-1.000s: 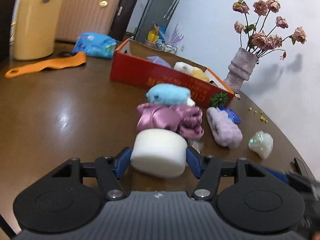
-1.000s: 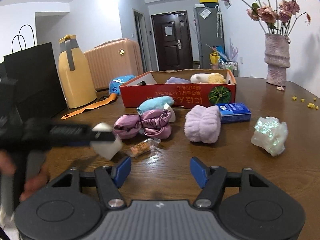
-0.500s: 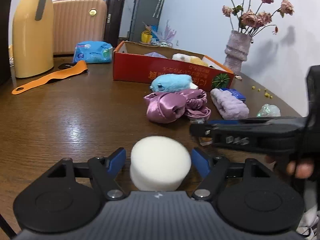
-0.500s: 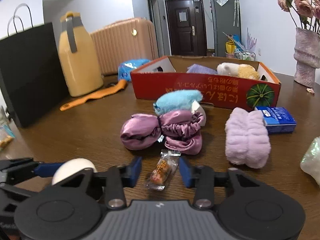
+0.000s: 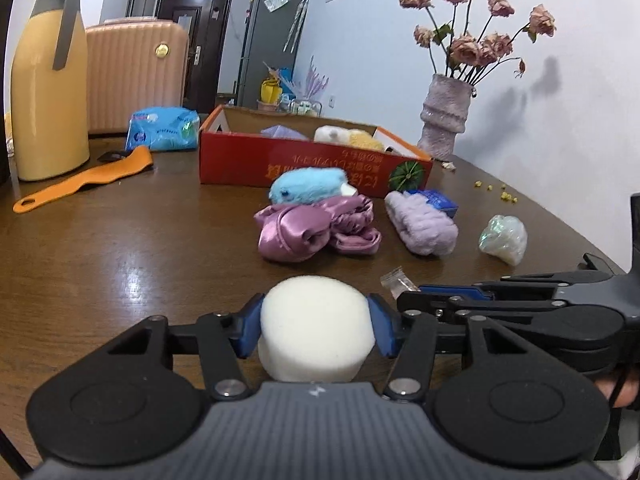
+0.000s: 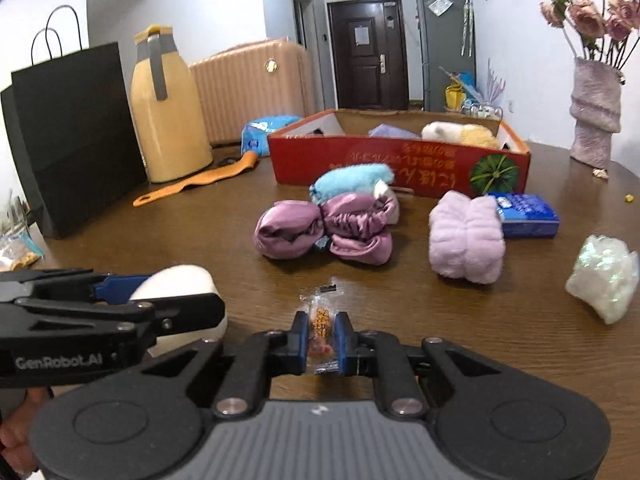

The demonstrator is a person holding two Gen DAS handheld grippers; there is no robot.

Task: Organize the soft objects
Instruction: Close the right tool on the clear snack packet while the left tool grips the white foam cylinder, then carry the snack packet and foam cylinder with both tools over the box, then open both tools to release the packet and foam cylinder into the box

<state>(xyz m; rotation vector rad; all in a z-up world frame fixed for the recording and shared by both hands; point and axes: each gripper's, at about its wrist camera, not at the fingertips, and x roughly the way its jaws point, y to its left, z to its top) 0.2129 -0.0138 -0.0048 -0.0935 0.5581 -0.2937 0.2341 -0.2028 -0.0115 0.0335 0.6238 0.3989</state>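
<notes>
Two blue pads of the left gripper (image 5: 315,330) pinch a white foam cylinder (image 5: 316,336) low over the brown table (image 5: 120,256) in the left wrist view, with the right gripper (image 5: 404,294) just beside it and the pink satin scrunchies (image 5: 316,230) and red cardboard box (image 5: 312,162) beyond. Over to the right wrist view: the right gripper (image 6: 321,340) is clamped on a clear snack packet (image 6: 320,334) near the table, the lilac plush roll (image 6: 466,238) ahead and the foam cylinder (image 6: 176,288) at left.
</notes>
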